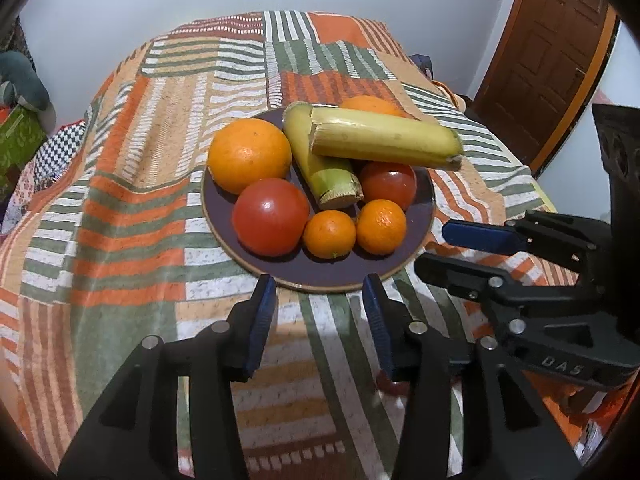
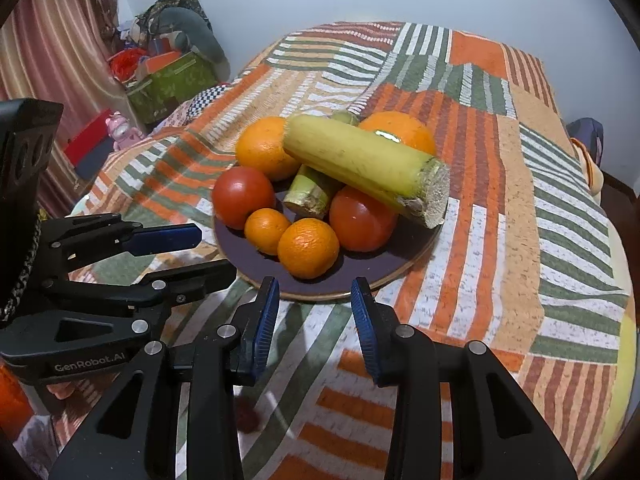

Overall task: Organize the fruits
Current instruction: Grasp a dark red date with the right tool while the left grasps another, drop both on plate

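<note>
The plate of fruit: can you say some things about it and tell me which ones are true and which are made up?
1. The plate is dark purple. True.
2. Both bananas lie flat on the plate. False: the top banana rests across the other banana.
3. The left gripper is squeezing a small orange. False: its jaws are open and empty, just short of the plate's rim.
4. There are two red tomatoes, the left tomato and the right tomato. True.
5. The right gripper holds nothing. True.
</note>
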`<move>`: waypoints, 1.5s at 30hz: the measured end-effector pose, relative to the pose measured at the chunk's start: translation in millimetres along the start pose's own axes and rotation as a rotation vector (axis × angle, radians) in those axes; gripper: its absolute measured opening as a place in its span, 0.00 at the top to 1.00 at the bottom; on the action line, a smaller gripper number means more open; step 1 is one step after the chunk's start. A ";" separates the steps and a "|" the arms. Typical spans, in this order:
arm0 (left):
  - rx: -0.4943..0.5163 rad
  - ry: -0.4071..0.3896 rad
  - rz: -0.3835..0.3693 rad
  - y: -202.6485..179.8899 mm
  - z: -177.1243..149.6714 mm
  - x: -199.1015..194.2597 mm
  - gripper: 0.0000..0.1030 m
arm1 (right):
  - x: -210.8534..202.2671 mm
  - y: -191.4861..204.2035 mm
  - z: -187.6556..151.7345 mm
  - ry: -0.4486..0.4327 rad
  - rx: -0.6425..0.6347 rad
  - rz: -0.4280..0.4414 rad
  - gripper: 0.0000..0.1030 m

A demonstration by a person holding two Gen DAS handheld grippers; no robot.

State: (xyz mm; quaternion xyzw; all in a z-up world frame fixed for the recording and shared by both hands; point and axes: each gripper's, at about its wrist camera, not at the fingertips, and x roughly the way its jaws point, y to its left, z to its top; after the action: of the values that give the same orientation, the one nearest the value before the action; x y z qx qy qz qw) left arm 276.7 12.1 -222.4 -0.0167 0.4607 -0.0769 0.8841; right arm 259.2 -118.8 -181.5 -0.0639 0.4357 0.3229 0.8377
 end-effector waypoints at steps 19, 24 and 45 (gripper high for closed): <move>0.007 0.034 -0.027 -2.5 -56.2 -49.3 0.56 | -8.7 42.0 -51.3 0.083 -0.069 0.010 0.67; 0.031 0.061 -0.061 -15.5 -61.1 -38.8 0.56 | -3.6 39.2 -52.6 0.090 -0.080 -0.009 0.79; 0.057 0.031 -0.027 -34.2 -45.6 -13.5 0.75 | -35.2 -4.6 -42.4 -0.040 0.028 -0.010 0.79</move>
State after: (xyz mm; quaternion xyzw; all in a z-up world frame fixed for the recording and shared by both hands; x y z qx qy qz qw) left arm 227.7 -17.8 -234.2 0.0035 0.4719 -0.1023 0.8757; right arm 218.2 -155.9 -181.1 -0.0480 0.4232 0.3136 0.8487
